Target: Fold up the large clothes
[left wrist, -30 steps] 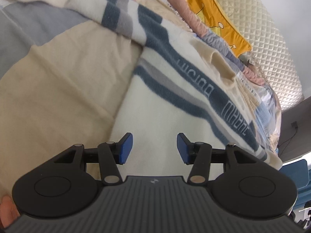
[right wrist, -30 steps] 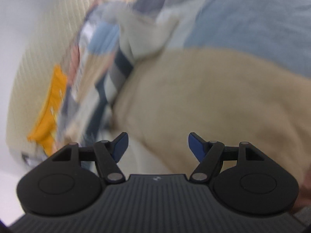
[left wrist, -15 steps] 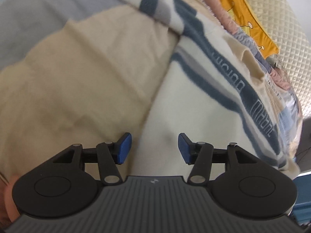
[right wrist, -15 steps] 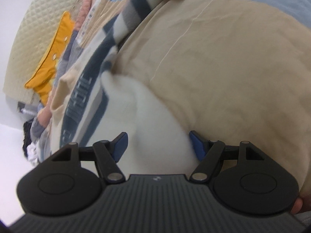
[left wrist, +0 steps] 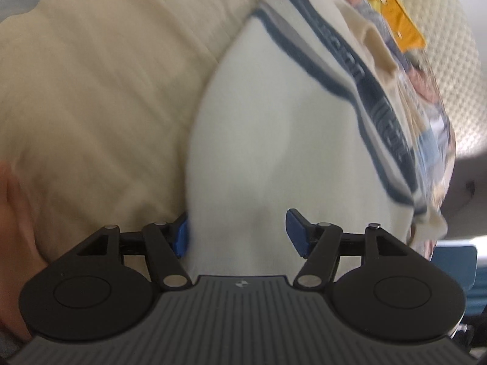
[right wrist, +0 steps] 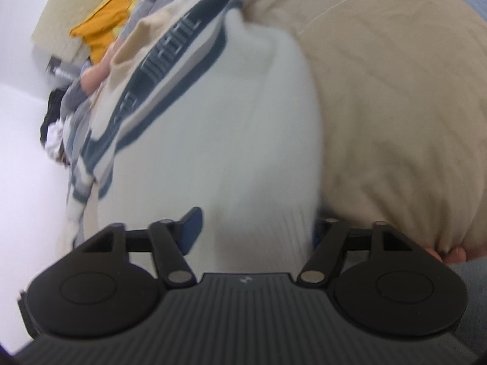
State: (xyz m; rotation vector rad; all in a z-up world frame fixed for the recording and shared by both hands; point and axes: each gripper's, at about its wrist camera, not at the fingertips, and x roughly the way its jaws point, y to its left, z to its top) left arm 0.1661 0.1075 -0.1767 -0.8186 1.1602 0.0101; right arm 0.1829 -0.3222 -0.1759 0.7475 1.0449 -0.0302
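A cream knit sweater (left wrist: 274, 127) with dark blue and grey stripes and lettering lies on a beige bedspread (left wrist: 100, 91). My left gripper (left wrist: 236, 234) is open, its blue fingers on either side of the sweater's plain cream lower part. The sweater also shows in the right wrist view (right wrist: 213, 127). My right gripper (right wrist: 254, 228) is open around the ribbed hem edge of the sweater; its right finger is mostly hidden behind the cloth. Both views are blurred.
A pile of other clothes, including an orange garment (left wrist: 398, 15), lies beyond the sweater against a quilted cream headboard (left wrist: 456, 45). The orange garment (right wrist: 103, 27) and dark clothes (right wrist: 54, 115) show at the left in the right wrist view. The beige bedspread (right wrist: 395, 106) lies to the right.
Both grippers have moved closer and lower onto the sweater. Its cream lower part now lies between the fingers of each gripper. Both stay open.
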